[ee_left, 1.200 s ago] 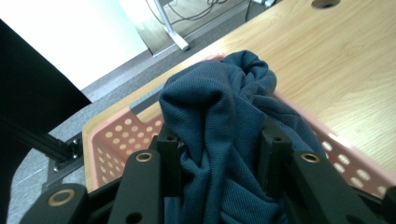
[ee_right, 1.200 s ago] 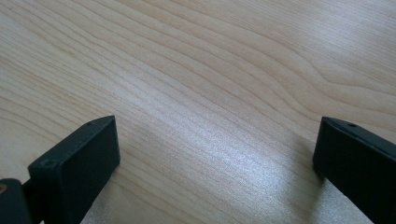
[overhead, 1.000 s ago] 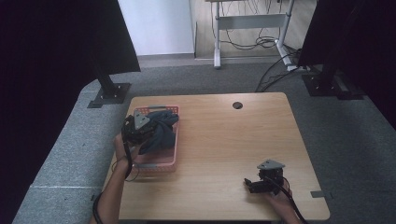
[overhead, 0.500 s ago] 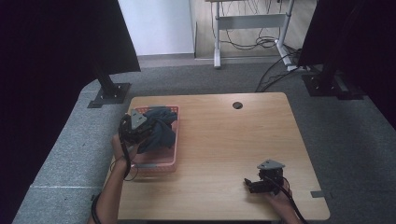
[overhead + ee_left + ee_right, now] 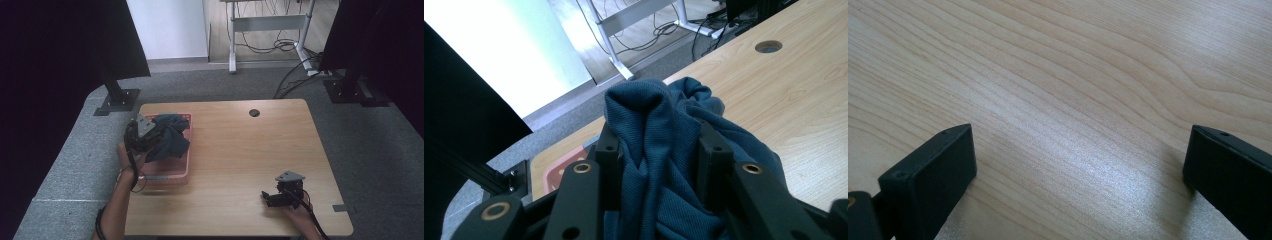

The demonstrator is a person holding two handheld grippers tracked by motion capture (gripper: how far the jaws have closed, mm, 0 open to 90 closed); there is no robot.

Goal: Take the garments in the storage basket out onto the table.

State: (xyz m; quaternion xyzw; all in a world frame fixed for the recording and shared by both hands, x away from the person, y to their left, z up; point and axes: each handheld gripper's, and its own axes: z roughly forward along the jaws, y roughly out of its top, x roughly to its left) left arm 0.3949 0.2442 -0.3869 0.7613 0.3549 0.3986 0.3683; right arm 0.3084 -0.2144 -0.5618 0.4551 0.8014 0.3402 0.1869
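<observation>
Blue knit cloth, one piece, is pinched between the jaws of your left tool; a fold of it stands up between the two black jaws in the left gripper view, and the rest hangs bunched below them. In the high view the cloth sits over the pink basket at the left side of the bench, its lower part at or inside the basket's far half; you cannot tell whether it touches the basket floor.

Changes since a second ago: your left tool has moved toward the far left corner of the basket, and the cloth has gone with it, bunched higher than before. The basket has not shifted. Your right tool has stayed where it was, near the front right of the bench, with your hand behind it.

The right tool's jaws are spread wide in the right gripper view, with bare wood grain between them and nothing held.

Count: one cloth, one basket, two tools, one bench, one round hole in the benchtop near the far edge.
</observation>
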